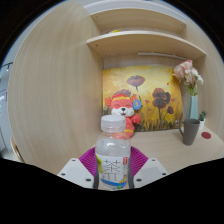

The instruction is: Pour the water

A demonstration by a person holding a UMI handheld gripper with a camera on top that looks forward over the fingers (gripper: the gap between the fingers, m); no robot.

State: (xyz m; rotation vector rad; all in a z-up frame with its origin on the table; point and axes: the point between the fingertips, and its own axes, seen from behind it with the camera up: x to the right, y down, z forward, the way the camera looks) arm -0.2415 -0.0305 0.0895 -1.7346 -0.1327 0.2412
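The gripper points straight ahead and sits level, its two fingers reaching forward from the 6 o'clock side. The left finger comes in from about 7 o'clock and the right finger from about 5 o'clock, each showing a purple pad on its inner face and a pale angular housing below it. The jaws stand narrowed, both pads pressed against the sides of a clear water bottle that rises upright between them. No hand or sleeve of the person holding the gripper can be seen.
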